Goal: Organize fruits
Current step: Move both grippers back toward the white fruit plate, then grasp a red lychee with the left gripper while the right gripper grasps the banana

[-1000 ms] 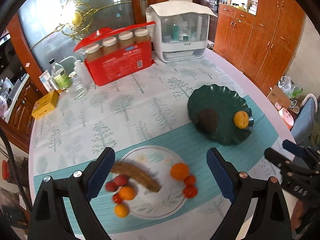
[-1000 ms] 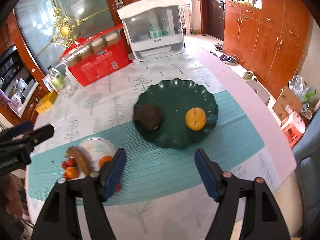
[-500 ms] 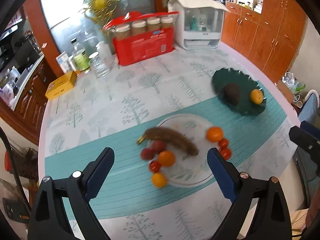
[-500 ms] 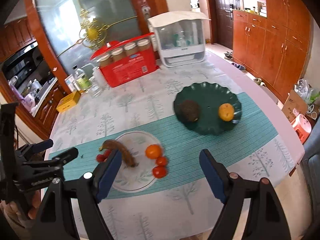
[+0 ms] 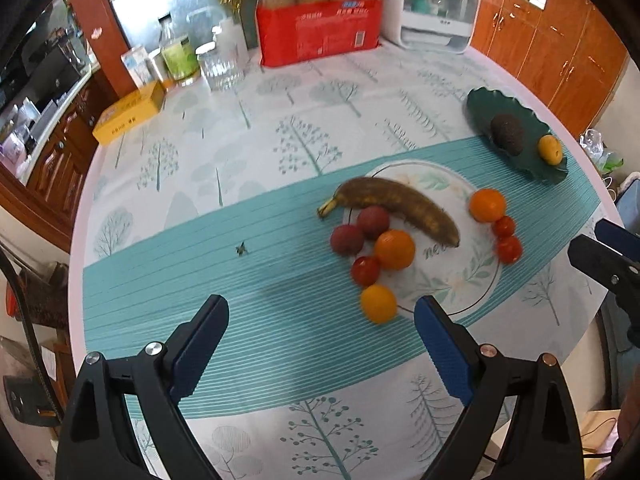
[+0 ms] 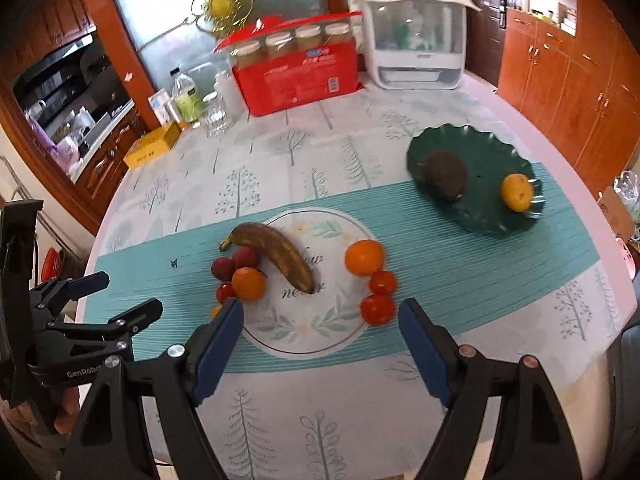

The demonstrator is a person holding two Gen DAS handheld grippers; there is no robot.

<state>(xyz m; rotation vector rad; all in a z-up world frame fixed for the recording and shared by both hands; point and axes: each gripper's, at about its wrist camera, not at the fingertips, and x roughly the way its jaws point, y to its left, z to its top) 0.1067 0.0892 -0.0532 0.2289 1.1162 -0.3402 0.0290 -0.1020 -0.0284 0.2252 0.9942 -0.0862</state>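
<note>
Left gripper (image 5: 320, 344) jaws over bare table runner (image 5: 200, 280), white plate (image 5: 452, 280) with banana (image 5: 396, 208) ahead-right, green plate (image 5: 480, 104) farther right, right gripper (image 6: 320, 340) jaws straddling the white plate's near rim

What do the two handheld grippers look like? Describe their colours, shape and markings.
Both are alike. The left gripper and right gripper have matte black, angular plastic frames ending in two fingers faced with ribbed blue pads. Silver and copper-coloured screw heads mark the finger joints. In the right wrist view, the left gripper's body carries white "GenRobot" lettering. No sleeves are visible.
</note>
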